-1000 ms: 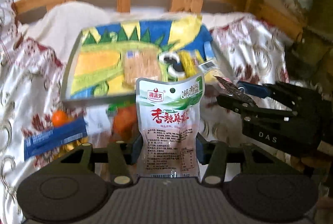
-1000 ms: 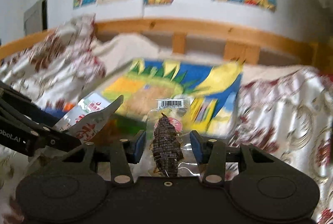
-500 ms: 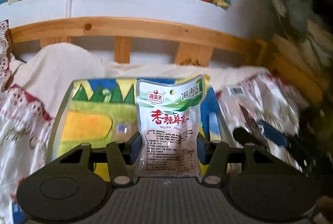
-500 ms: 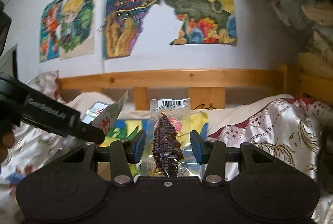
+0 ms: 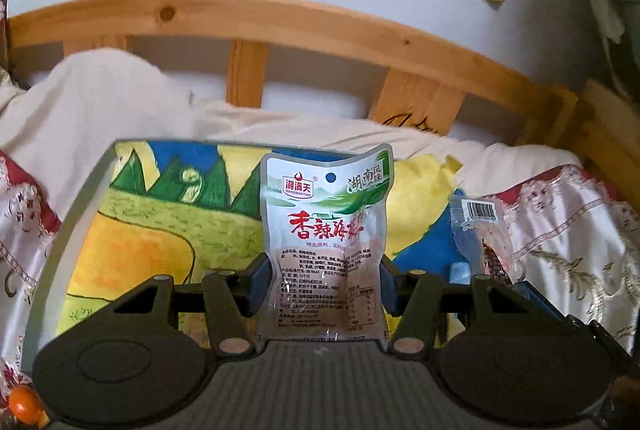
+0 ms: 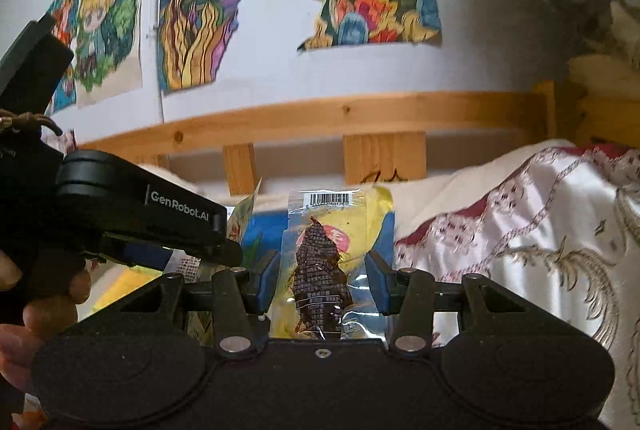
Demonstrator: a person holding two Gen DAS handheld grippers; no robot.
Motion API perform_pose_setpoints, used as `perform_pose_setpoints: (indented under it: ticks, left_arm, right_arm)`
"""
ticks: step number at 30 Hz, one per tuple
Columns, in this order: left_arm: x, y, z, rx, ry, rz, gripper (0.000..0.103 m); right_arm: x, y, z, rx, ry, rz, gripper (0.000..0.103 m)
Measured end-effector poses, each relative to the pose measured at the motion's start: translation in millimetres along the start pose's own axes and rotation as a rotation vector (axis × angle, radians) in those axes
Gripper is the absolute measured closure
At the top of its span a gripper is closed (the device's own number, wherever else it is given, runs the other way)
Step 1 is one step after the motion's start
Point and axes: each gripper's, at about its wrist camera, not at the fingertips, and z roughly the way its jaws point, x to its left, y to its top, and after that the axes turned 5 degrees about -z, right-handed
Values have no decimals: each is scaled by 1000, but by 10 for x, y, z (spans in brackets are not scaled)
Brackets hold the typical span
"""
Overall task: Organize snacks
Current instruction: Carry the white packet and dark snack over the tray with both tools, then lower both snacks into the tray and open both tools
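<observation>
My left gripper (image 5: 325, 282) is shut on a white and green snack pouch (image 5: 326, 214) with red lettering, held upright over a grey-rimmed tray (image 5: 76, 206) lined with a bright painted landscape. My right gripper (image 6: 322, 282) is shut on a clear packet (image 6: 324, 230) with a dark brown snack inside and a barcode at the top. The same clear packet (image 5: 478, 226) shows at the right of the left wrist view. In the right wrist view the left gripper's black body (image 6: 140, 214) is close on the left, gripped by a hand (image 6: 40, 294), with the pouch's edge (image 6: 245, 218) just past it.
A wooden bed rail (image 5: 320, 26) runs behind the tray, with a white cloth (image 5: 100, 102) heaped below it. Patterned satin bedding (image 5: 568, 222) lies to the right. An orange (image 5: 24, 400) sits at the lower left corner. Paintings (image 6: 208, 10) hang on the wall.
Both grippers have moved forward over the tray toward the bed rail, each still gripping its packet. The loose snacks in front of the tray have slid out of view.
</observation>
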Motion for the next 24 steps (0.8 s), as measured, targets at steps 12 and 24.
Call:
perform_pose_setpoints:
  ticks: [12, 24]
  left_arm:
    - [45, -129, 140, 52, -2, -2, 42]
    - [87, -160, 152, 69, -10, -31, 32]
  right_arm:
    - [90, -178, 159, 87, -2, -17, 55]
    - [111, -196, 182, 111, 15, -19, 53]
